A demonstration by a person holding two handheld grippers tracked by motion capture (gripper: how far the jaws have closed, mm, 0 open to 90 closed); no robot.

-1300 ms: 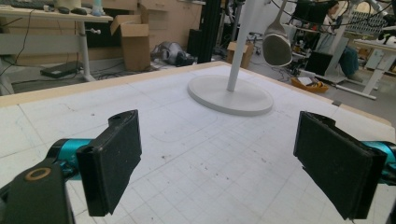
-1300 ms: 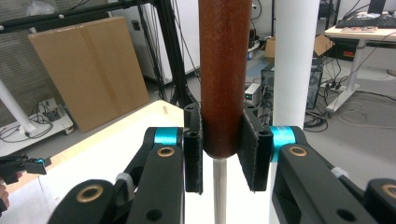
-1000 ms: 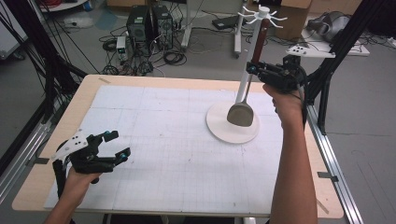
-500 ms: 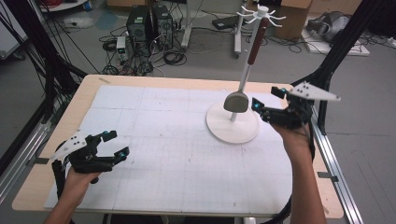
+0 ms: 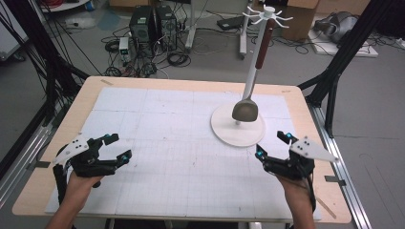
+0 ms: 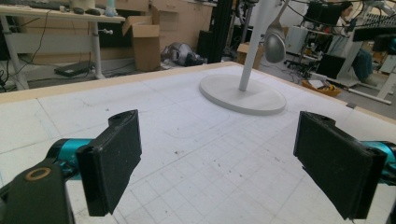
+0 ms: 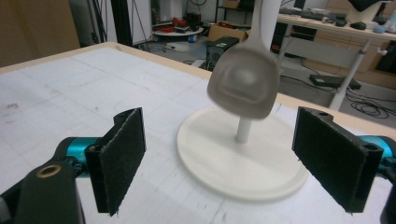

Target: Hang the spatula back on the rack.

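The right gripper (image 5: 273, 144) has let go of the spatula (image 5: 251, 84) and dropped from the rack to the table's near right edge since a second ago, its jaws having just been opening; they now stand wide apart with nothing between them. Just beyond its fingertips (image 7: 120, 157) lies the round white base (image 5: 224, 133) of the rack, and the spatula hangs from the hook ring (image 5: 266, 13) at the top of the pole, its grey blade above the base, blurred in the right gripper view (image 7: 243, 82). The left gripper (image 5: 113, 148) rests at the near left of the table (image 5: 157, 119), jaws open and empty, well apart from the rack. A white gridded mat (image 5: 172, 157) covers the wooden tabletop. Computer towers (image 5: 153, 24) and loose cables sit on the floor behind.
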